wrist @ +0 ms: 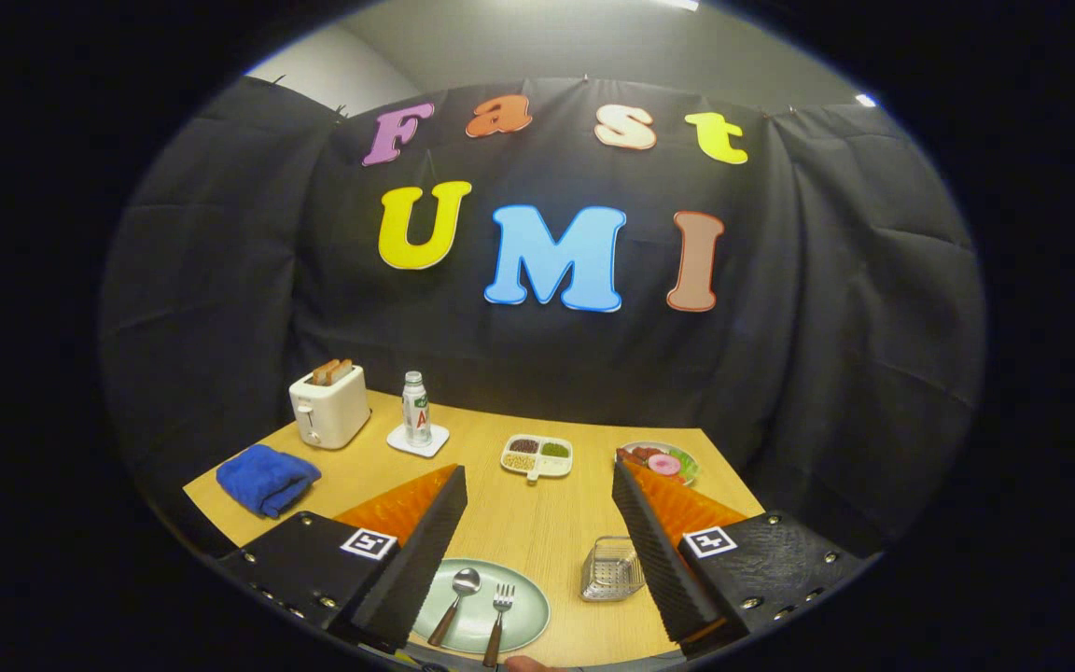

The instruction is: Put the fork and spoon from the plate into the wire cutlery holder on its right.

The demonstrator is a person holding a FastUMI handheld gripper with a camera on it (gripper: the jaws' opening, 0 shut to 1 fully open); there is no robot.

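Blue cloth (267, 478): bunched up near the tabletop's left edge.
Toaster (329, 407): at the back left corner of the tabletop (519, 532), with slices of bread standing in its slots.
Bottle (416, 409): upright on a small white coaster (418, 441), just right of the toaster along the back edge.
Gripper (537, 485): held above the near part of the tabletop, fingers spread wide apart with nothing between them.
Plate (523, 618): pale green, by the front edge, partly behind the left finger.
Spoon (456, 603): lying on the plate, bowl pointing away, handle toward the front edge.
Fork (497, 617): beside the spoon on its right, on the same plate, tines pointing away.
Divided dish (537, 456): mid-table toward the back, holding small portions of grains.
Wire cutlery holder (611, 569): right of the plate, close against the right finger.
Food plate (661, 462): near the back right corner.
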